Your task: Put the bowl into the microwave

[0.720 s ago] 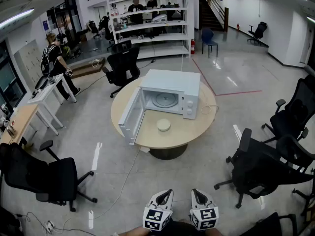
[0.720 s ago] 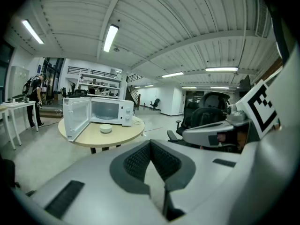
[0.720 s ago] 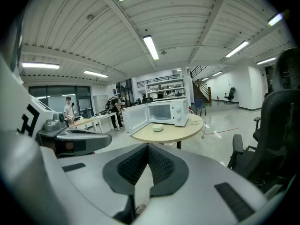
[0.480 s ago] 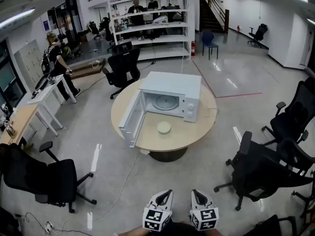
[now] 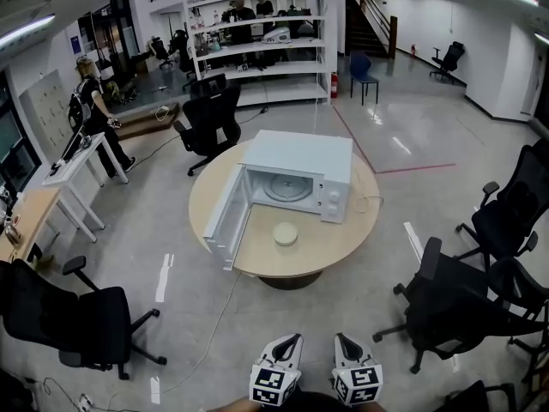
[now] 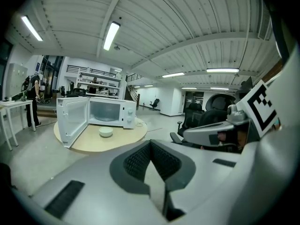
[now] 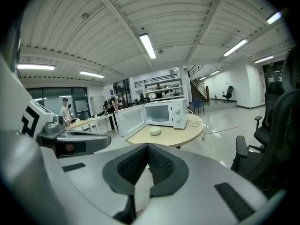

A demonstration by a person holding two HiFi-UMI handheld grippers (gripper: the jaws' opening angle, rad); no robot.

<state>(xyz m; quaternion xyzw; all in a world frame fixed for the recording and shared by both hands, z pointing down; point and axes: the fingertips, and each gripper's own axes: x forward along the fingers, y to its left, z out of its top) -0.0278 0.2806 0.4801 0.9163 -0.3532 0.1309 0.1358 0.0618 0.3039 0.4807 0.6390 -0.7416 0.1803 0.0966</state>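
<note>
A white microwave (image 5: 298, 173) stands on a round wooden table (image 5: 343, 234) several steps ahead, its door (image 5: 223, 216) swung open to the left. A pale bowl (image 5: 285, 233) sits on the table just in front of the open cavity. Both gripper views also show the bowl (image 6: 106, 132) (image 7: 154, 131) and the microwave (image 6: 108, 112) (image 7: 165, 114) far off. My left gripper (image 5: 288, 343) and right gripper (image 5: 345, 343) are side by side at the bottom edge, pointing at the table. Both are shut with nothing in them (image 6: 150, 144) (image 7: 148, 146).
Black office chairs stand to the right (image 5: 459, 312) and left (image 5: 73, 320) of my path, another behind the table (image 5: 208, 118). A cable (image 5: 210, 320) runs across the floor from the table. White shelves (image 5: 262, 45), a desk (image 5: 77, 157) and a person (image 5: 93, 110) are further off.
The table, microwave and bowl sit slightly lower and larger in the head view, so I have come a little closer. Both grippers keep their places, still shut.
</note>
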